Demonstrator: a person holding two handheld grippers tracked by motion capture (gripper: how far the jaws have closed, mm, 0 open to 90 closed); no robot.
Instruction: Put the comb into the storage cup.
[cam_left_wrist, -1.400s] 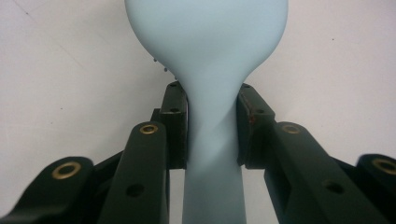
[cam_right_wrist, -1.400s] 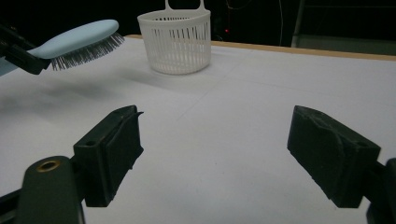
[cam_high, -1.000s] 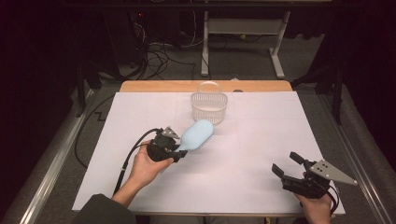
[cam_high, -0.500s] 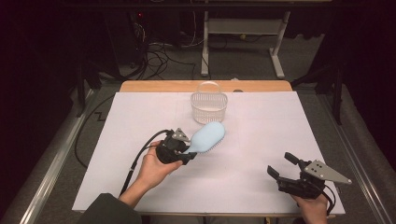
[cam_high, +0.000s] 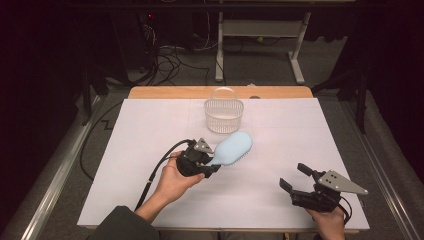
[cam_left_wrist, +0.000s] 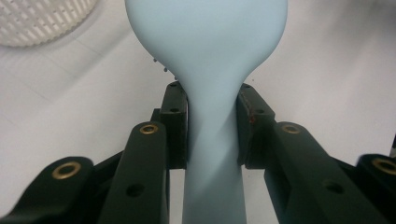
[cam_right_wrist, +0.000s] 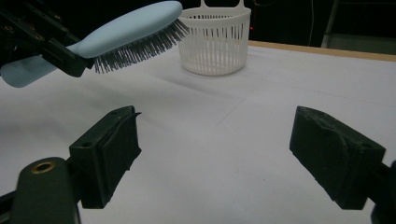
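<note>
A light blue hairbrush (cam_high: 232, 148) hangs above the white table, bristles down, its head pointing toward the white slatted basket (cam_high: 223, 115). My left gripper (cam_high: 209, 163) is shut on the brush's handle (cam_left_wrist: 212, 154); both pads press the narrow neck below the head (cam_left_wrist: 205, 32). In the right gripper view the hairbrush (cam_right_wrist: 126, 30) is held clear of the table, just left of the basket (cam_right_wrist: 215, 41). My right gripper (cam_high: 295, 177) stands open at the front right, low over the table, nothing between its jaws (cam_right_wrist: 215, 158).
The white sheet (cam_high: 150, 130) covers the table, with a wooden edge (cam_high: 170, 92) at the back. Desk legs and cables lie on the dark floor beyond. A cable (cam_high: 155, 175) trails from the left gripper toward the front.
The left gripper has carried the hairbrush to the right and slightly toward the front. The right gripper has shifted only a little.
</note>
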